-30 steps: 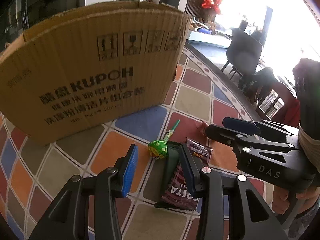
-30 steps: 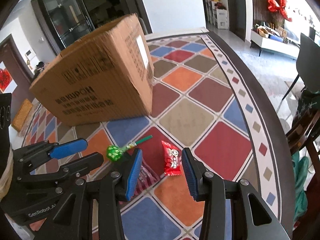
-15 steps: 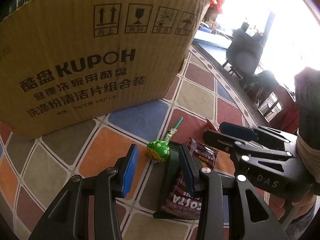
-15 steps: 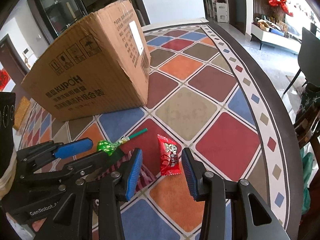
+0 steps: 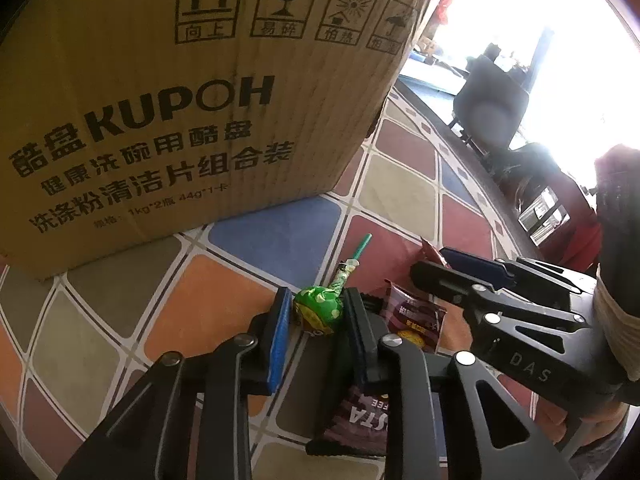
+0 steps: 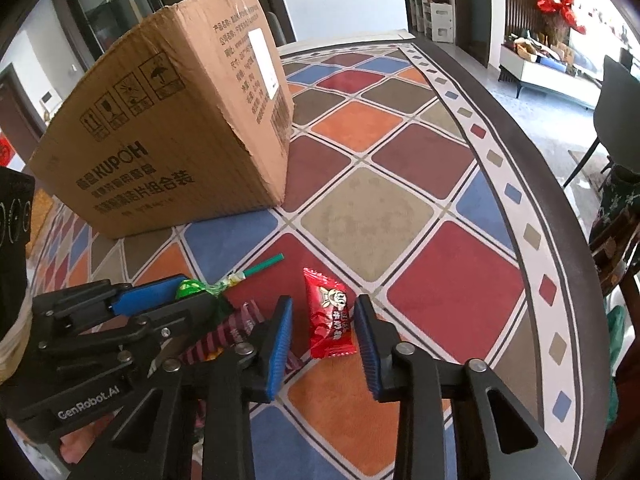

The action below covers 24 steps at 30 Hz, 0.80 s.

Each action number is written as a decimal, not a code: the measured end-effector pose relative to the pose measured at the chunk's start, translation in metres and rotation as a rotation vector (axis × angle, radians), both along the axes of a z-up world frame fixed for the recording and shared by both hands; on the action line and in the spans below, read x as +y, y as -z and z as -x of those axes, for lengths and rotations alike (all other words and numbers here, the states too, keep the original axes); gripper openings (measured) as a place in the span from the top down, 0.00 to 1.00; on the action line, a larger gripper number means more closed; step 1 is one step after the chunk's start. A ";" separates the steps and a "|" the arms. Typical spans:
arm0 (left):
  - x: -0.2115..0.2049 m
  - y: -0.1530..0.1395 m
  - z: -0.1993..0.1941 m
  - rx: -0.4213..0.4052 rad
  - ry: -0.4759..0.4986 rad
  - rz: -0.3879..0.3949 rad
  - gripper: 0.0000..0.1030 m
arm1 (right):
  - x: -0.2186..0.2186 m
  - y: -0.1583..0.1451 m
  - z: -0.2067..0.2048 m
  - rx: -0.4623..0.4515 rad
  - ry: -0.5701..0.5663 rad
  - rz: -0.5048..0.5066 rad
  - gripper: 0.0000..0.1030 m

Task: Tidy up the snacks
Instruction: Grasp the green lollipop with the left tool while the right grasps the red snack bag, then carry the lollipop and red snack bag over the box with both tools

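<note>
A green lollipop (image 5: pixel 318 310) with a green stick lies on the chequered tablecloth (image 5: pixel 192 304). My left gripper (image 5: pixel 316 322) has its blue pads against both sides of the lollipop's head, and its jaws are closing. Under it lies a dark brown coffee sachet (image 5: pixel 416 320). A red candy packet (image 6: pixel 330 312) lies flat between the pads of my right gripper (image 6: pixel 322 320). Those jaws are closing too: the right pad touches the packet and a gap shows on the left. The left gripper (image 6: pixel 180 300) sits just left of it.
A large cardboard box (image 6: pixel 172 140) marked KUPOH stands close behind the snacks, its top open. The round table's dark edge (image 6: pixel 500 128) curves along the right. A grey chair (image 5: pixel 492 108) stands beyond it. A gloved hand (image 5: pixel 620 208) holds the right gripper.
Both pairs of jaws have narrowed, the left onto the lollipop head, the right around the red packet. The left gripper dropped lower and nearer to the box.
</note>
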<state>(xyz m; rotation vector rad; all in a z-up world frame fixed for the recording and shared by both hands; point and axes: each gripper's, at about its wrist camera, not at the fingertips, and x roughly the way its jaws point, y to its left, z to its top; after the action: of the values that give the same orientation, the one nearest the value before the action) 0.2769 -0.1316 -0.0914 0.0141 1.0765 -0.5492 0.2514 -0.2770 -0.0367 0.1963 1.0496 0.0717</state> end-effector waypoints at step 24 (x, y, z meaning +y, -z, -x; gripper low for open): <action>0.011 -0.052 0.027 -0.146 -0.026 0.034 0.75 | 0.014 -0.046 0.016 -0.118 -0.021 -0.040 0.80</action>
<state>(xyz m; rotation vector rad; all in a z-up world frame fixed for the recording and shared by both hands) 0.2498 -0.1201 -0.0398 0.0099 0.9235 -0.5346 0.2355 -0.2633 0.0093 0.2153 0.9330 0.1221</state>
